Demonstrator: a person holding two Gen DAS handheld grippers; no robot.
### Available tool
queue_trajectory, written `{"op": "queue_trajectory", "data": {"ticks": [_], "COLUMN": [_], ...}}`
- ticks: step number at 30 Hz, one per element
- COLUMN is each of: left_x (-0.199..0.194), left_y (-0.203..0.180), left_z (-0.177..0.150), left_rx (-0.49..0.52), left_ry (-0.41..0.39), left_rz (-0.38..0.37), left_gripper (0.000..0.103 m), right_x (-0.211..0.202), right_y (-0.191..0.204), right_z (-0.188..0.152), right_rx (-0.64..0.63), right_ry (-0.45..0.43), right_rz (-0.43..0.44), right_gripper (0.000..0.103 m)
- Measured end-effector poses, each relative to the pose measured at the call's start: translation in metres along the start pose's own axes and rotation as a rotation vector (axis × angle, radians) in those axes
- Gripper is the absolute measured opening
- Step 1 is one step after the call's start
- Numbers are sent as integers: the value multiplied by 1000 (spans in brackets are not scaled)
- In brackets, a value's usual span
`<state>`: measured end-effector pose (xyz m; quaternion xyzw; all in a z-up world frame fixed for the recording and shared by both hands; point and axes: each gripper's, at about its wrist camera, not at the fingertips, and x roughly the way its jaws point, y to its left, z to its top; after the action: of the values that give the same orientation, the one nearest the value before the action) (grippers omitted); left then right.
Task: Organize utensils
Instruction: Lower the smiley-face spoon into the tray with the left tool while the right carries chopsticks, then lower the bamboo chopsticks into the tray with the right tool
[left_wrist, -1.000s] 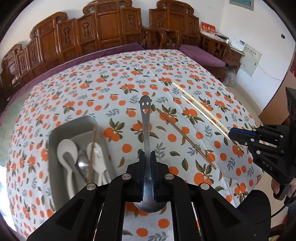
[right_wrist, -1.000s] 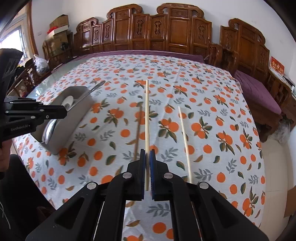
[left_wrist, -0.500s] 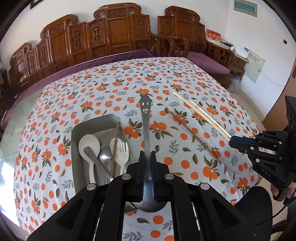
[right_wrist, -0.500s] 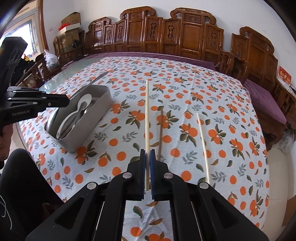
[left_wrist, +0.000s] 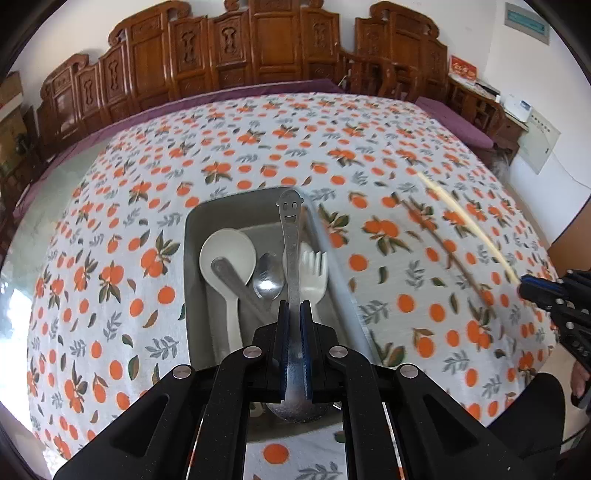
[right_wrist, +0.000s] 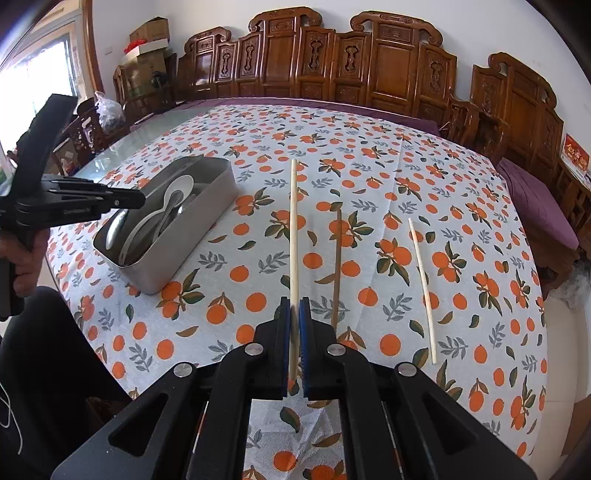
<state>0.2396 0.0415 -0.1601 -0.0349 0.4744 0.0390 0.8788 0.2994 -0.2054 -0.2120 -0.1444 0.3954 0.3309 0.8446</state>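
Observation:
My left gripper (left_wrist: 294, 314) is shut on a metal spoon with a smiley-face handle (left_wrist: 290, 236) and holds it above the grey utensil tray (left_wrist: 192, 258). The tray holds a white spoon (left_wrist: 227, 254), a metal spoon (left_wrist: 269, 275), a white fork (left_wrist: 314, 269) and more. My right gripper (right_wrist: 294, 310) is shut on a pale chopstick (right_wrist: 294, 229), lifted over the cloth. The left gripper (right_wrist: 122, 199) and tray (right_wrist: 207, 218) also show in the right wrist view.
A brown chopstick (right_wrist: 337, 266) and a second pale chopstick (right_wrist: 423, 284) lie on the orange-print tablecloth, right of the held one. Carved wooden chairs (right_wrist: 388, 70) line the far side. The table's near edge is close to both hands.
My left gripper has moved left with the smiley spoon, from over the bare cloth to over the tray. My right gripper has lifted the pale chopstick slightly and pulled back.

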Motion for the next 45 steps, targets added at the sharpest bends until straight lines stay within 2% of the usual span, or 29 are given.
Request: {"op": "queue_trajectory", "data": {"ticks": [11, 21, 35, 45], "left_x": [33, 44, 1, -22], "left_y": [7, 13, 29, 47], "left_z": [-5, -8, -9, -13], "left_rx": [-7, -26, -20, 11], "left_ry": [47, 69, -81, -141], "left_rz": [22, 4, -62, -51], "left_gripper": [5, 5, 6, 6], "right_x": [4, 9, 17, 29], "right_y": [-6, -1, 33, 66], "right_z": [-3, -5, 2, 27], "right_rx": [21, 19, 9, 17], "right_ry": [9, 18, 17, 0], "right_rz": [3, 19, 93, 198], "right_gripper": [6, 6, 6, 6]}}
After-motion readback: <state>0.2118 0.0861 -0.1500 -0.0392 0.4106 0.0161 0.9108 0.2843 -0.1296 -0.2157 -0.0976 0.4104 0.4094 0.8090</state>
